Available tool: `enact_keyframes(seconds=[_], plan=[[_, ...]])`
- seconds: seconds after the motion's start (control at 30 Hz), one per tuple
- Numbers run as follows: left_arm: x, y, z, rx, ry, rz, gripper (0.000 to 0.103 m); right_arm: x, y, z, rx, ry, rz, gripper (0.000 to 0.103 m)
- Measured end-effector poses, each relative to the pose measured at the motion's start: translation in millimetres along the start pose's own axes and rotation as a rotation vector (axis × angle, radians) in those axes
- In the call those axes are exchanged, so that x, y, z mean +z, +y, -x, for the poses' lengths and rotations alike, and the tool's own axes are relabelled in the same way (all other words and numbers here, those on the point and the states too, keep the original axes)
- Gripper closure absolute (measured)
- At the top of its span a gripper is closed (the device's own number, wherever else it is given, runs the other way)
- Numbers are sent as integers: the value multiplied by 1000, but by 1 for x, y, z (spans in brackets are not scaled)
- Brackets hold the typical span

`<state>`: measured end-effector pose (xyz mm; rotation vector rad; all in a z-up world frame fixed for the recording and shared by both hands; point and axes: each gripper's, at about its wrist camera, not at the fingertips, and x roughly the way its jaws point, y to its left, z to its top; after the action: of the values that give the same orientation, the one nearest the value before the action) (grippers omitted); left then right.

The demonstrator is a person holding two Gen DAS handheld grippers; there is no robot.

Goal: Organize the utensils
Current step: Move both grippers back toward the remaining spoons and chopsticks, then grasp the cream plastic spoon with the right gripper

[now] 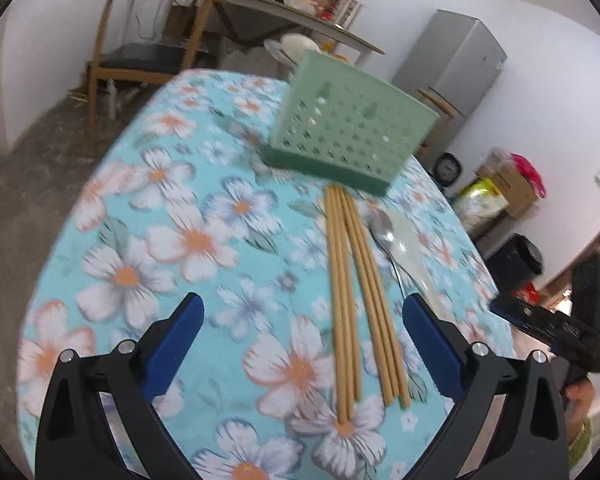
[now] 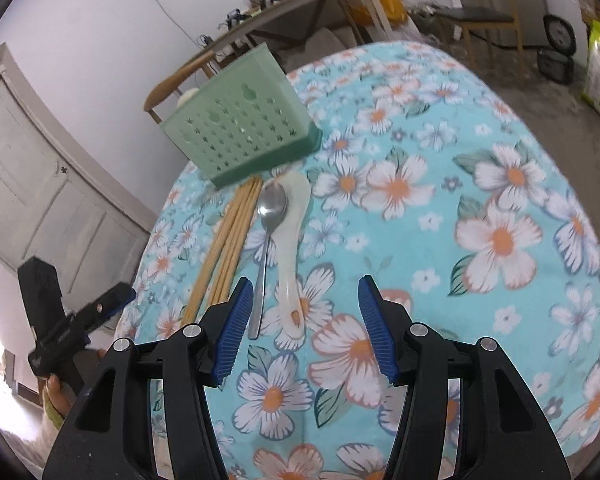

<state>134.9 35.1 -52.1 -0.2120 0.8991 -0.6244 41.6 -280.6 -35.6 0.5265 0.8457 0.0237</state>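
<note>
A green perforated utensil holder (image 1: 350,136) (image 2: 238,130) stands on the floral tablecloth. In front of it lie several wooden chopsticks (image 1: 354,292) (image 2: 228,236), a metal spoon (image 1: 384,232) (image 2: 270,216) and a white ceramic spoon (image 1: 410,248) (image 2: 290,260). My left gripper (image 1: 302,340) is open and empty, above the near ends of the chopsticks. My right gripper (image 2: 304,320) is open and empty, with the handles of both spoons between its fingers. Each gripper also shows in the other view, the right one (image 1: 556,324) and the left one (image 2: 72,324).
The table (image 1: 140,240) (image 2: 480,220) has a blue flowered cloth. Wooden chairs (image 1: 152,28) (image 2: 488,8), a long cluttered side table (image 1: 300,12), a grey fridge (image 1: 456,64), bags and boxes (image 1: 500,188) stand around. A door (image 2: 40,168) is at left.
</note>
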Motion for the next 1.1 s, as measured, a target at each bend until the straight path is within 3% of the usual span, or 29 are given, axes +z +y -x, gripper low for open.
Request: enact_keyframes(seconds=[0.27,0.6,0.8,1.0,1.1], plan=[[-10,-4,-8,-19,19,-28,6,10,-2,-36,32,64,-38,57],[-1,-19,-13,24,1,-143,6,79,-28,-94,127,178,-109,62],[3,-24,-18,8,11,-149,6,99,-47,-126,183,244,-176,75],[7,-32,-22,-2,16,-156,6,104,-46,-129,238,271,-175,82],[8,-35,-23,-7,18,-153,6,101,-42,-134,225,281,-158,88]])
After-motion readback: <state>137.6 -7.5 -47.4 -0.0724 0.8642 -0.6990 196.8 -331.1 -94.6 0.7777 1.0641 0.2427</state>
